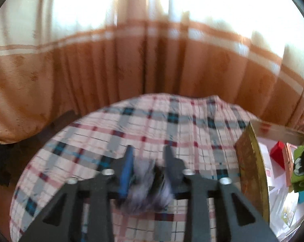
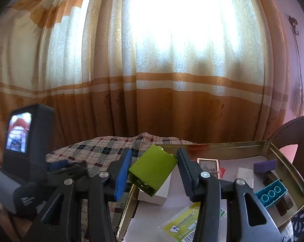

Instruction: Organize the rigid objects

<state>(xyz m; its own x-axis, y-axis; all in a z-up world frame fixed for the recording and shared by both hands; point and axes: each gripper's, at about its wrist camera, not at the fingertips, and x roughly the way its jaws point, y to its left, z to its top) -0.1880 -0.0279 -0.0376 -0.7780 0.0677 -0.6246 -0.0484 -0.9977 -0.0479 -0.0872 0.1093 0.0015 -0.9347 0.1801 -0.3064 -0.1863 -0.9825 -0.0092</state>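
Note:
My left gripper (image 1: pixel 149 153) is shut on a blurred grey-purple object with a dark part (image 1: pixel 148 183), held above the plaid cloth (image 1: pixel 131 125). My right gripper (image 2: pixel 154 157) holds a lime green block (image 2: pixel 152 171) between its fingers, tilted, over the left rim of the gold tin tray (image 2: pixel 232 144). The tray holds a purple block (image 2: pixel 265 165), a teal brick (image 2: pixel 272 191), a white block (image 2: pixel 154 196) and a framed pink piece (image 2: pixel 208 165). In the left wrist view the tray (image 1: pixel 251 161) stands at the right with a red block (image 1: pixel 277 153) inside.
Orange and cream curtains (image 2: pixel 172 80) hang behind the table. The left gripper's body and camera screen (image 2: pixel 20 133) show at the left of the right wrist view. A green-and-white packet (image 2: pixel 184 225) lies in the tray's near part. A brown rounded shape (image 2: pixel 293 133) stands at right.

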